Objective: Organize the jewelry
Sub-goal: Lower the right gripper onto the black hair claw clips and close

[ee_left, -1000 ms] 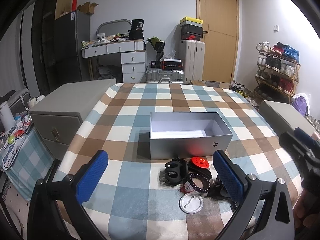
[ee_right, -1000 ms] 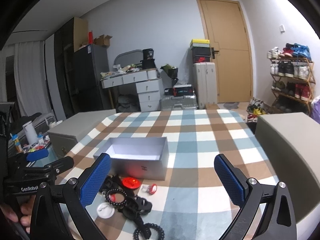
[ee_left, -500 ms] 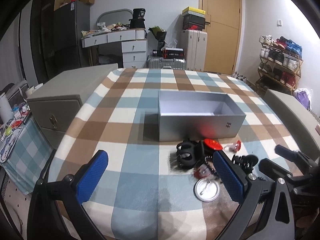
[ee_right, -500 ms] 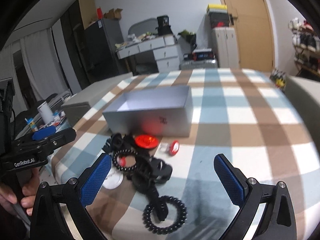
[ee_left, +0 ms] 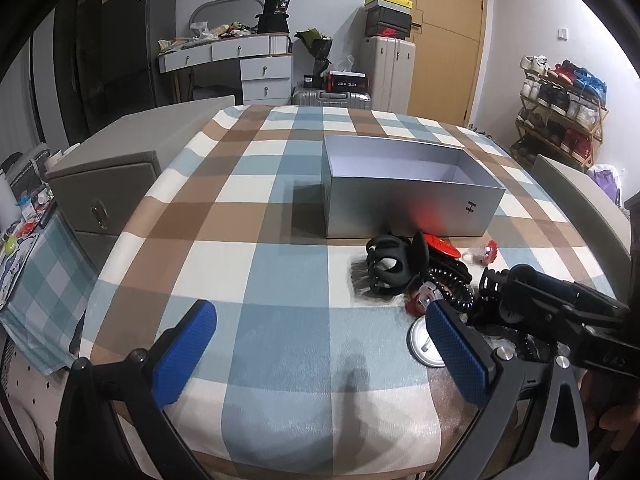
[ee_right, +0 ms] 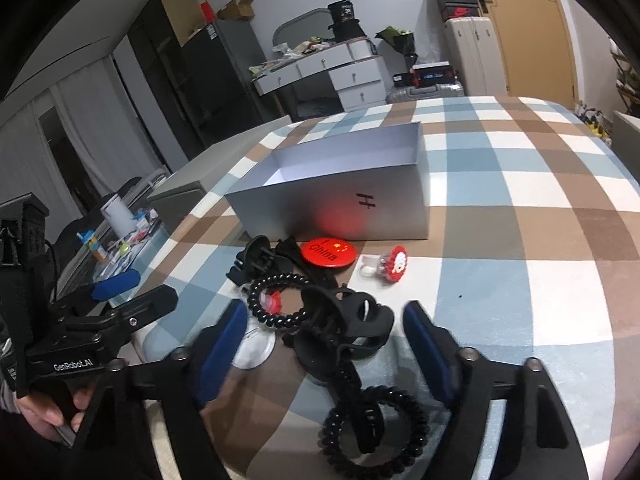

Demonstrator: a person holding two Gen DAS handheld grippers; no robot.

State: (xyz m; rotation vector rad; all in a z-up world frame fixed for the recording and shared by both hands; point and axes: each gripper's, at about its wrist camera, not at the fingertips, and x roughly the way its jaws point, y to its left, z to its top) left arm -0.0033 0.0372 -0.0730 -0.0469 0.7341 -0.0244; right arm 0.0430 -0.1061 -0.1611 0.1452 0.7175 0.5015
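Both tools tilt downward near the silver box (ee_right: 344, 204): right tool (ee_right: 324, 344), jaws just narrowing, straddles a black hair claw (ee_right: 344, 328) ungripped; left tool (ee_left: 320, 352) gapes empty, hiding the round mirror (ee_left: 420, 344) partly.

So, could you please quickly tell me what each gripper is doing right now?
Left gripper: open, holding nothing.
Right gripper: open, jaws just closing around the black hair claw, not yet gripping it.
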